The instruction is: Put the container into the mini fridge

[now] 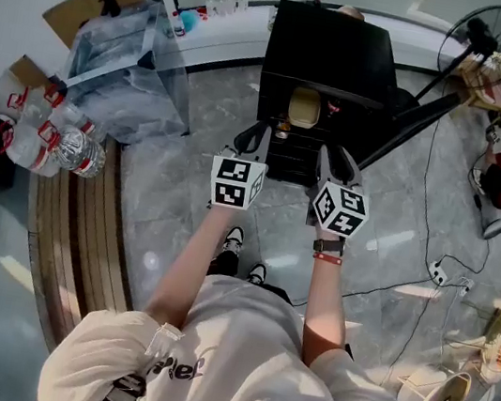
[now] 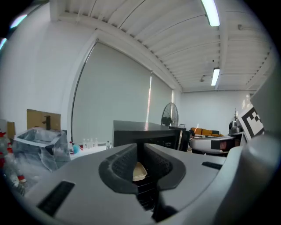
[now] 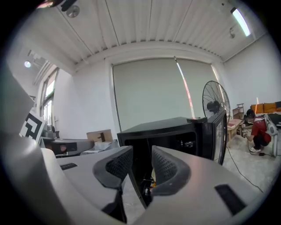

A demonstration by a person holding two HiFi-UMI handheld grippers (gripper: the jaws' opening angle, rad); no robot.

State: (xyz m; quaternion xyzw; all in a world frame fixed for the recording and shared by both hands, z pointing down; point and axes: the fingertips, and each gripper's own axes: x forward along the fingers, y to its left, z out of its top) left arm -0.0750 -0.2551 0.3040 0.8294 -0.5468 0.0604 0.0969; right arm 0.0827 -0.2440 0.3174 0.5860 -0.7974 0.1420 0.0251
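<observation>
Head view: red-labelled bottles (image 1: 60, 146), print unreadable; container (image 1: 303, 107) in mini fridge (image 1: 329, 46).

Figure: Surroundings of the work area, head view.
A pedestal fan (image 1: 492, 35) stands at upper right, and a cable (image 1: 424, 214) crosses the grey tiled floor (image 1: 177, 183) to a power strip (image 1: 438, 272). At left, packed water bottles (image 1: 56, 141) lie by a slatted wooden bench (image 1: 83, 233), near a clear plastic bag (image 1: 125, 69) and cardboard (image 1: 98, 3).

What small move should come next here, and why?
Probably bring the right gripper to the open door and push it shut: the beige container already sits inside the mini fridge, and the left gripper and the right one hold nothing.
</observation>
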